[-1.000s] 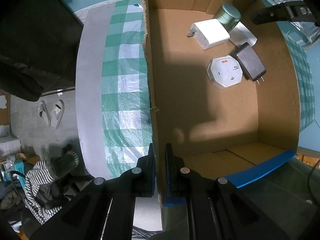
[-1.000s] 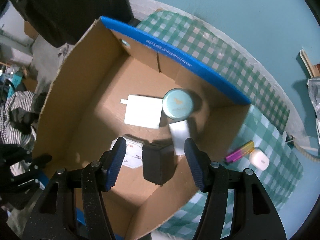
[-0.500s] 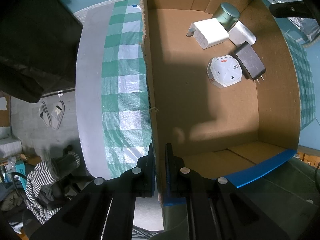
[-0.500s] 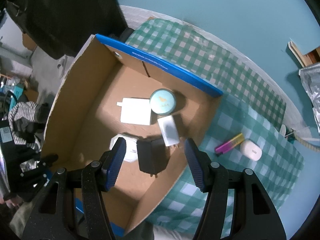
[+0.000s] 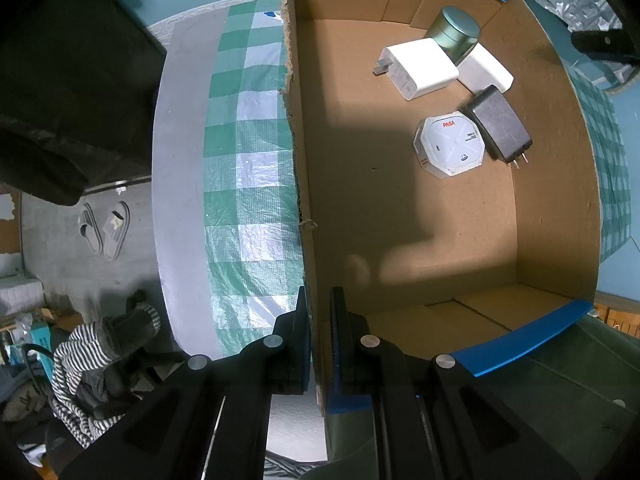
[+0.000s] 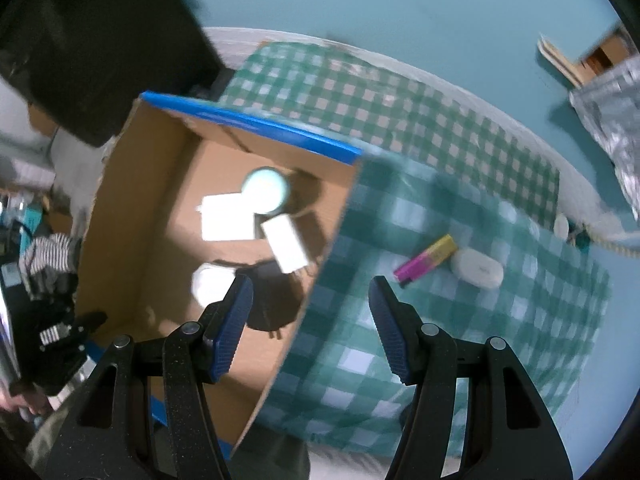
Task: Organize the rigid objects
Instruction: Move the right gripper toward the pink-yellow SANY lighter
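Inside the box (image 5: 420, 240), five things are lying together toward its far right corner: a green tin (image 5: 456, 32) farthest back, a white charger (image 5: 420, 66) with its prongs pointing left, a smaller white block (image 5: 486, 70) to the tin's right, a white hexagonal case (image 5: 450, 146) with red lettering, and a black adapter (image 5: 500, 130) touching the case's right side, prongs toward the near side. The rest of the box floor is lying bare and partly in shadow.

The left gripper (image 5: 319, 344) is clamping the near end of the box's left wall, one finger outside and one inside the cardboard, well apart from the cluster.

Outside the box, on the green checked cloth (image 6: 440, 220), a pink-and-yellow lighter (image 6: 426, 258) and a white oval case (image 6: 476, 268) are lying side by side, just touching or nearly so. The right gripper (image 6: 310, 328) is hanging above the box's right wall with its blue-padded jaws standing apart and nothing between them; the lighter and the oval case are sitting beyond its right finger, near but not reached. This view is smeared by motion, so fine detail is lost.

A small white oval thing (image 6: 561, 227) is sitting farther along the cloth's edge. Beyond the table, a pair of slippers (image 5: 105, 230) is lying on the floor to the left, with striped fabric (image 5: 80, 356) nearer.
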Demonstrator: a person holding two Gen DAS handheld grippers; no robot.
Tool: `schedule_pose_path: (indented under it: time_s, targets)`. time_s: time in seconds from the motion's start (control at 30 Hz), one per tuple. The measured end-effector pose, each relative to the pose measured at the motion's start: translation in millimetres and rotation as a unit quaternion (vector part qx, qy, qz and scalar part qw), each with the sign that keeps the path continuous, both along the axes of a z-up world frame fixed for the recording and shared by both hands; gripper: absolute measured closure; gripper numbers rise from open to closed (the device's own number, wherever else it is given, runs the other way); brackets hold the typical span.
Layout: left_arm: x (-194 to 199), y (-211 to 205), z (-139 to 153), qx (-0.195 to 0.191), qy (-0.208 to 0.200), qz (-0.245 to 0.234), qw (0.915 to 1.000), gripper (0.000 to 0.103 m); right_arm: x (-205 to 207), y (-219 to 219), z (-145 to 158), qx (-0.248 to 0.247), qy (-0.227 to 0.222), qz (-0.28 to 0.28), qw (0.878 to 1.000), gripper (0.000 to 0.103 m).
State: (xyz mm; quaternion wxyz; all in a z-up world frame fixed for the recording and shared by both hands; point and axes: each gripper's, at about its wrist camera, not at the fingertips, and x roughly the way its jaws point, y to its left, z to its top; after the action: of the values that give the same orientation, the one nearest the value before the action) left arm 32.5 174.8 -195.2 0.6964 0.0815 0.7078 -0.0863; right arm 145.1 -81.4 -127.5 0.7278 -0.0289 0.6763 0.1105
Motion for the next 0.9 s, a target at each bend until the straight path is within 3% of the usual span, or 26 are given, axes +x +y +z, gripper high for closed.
schedule_pose_path:
  time_s: [0.27, 0.53, 0.9]
  targets:
    - [0.0, -0.1, 0.0, 0.000, -0.001, 0.001, 1.0000, 0.095, 14.1, -50.8, -30.0, -0.006, 0.030, -0.084, 0.996, 0.042]
    - [-1.5, 0.6, -0.4, 0.001, 0.001, 0.001, 1.0000, 0.095, 29.0, -96.5, -75.2, 0.013, 0.074, -0.187, 0.980, 0.042]
    - [-3.1, 4.2, -1.8, -0.001, 0.001, 0.012, 0.9999, 0.095, 39.9, -117.2, -119.0, 0.004, 0.091, -0.243, 0.966, 0.042]
